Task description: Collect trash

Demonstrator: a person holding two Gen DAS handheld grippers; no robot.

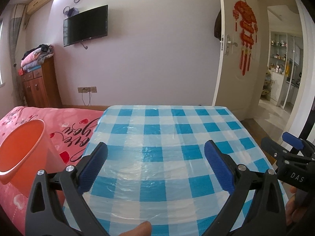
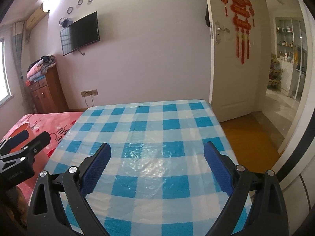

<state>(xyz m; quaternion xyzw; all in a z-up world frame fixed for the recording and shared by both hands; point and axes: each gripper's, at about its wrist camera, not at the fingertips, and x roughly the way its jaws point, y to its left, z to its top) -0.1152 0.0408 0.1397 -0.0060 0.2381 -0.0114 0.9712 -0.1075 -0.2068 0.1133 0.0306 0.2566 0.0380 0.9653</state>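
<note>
An orange plastic bin (image 1: 23, 147) stands on the pink bedspread left of the table, its open mouth towards me. In the right wrist view its rim (image 2: 24, 126) peeks out behind the left gripper. My left gripper (image 1: 156, 147) hovers open over the blue-and-white checked tablecloth (image 1: 167, 129), with nothing between its blue pads (image 1: 94, 167). My right gripper (image 2: 157, 147) is open too, above the same cloth (image 2: 149, 122), and shows at the right edge of the left wrist view (image 1: 279, 143). No piece of trash shows on the cloth in either view.
A pink bed (image 1: 65, 123) adjoins the table's left side. A wooden cabinet (image 1: 39, 86) with folded blankets stands by the far wall under a television (image 1: 85, 25). An open white door (image 2: 232, 59) and wooden floor (image 2: 248, 137) lie to the right.
</note>
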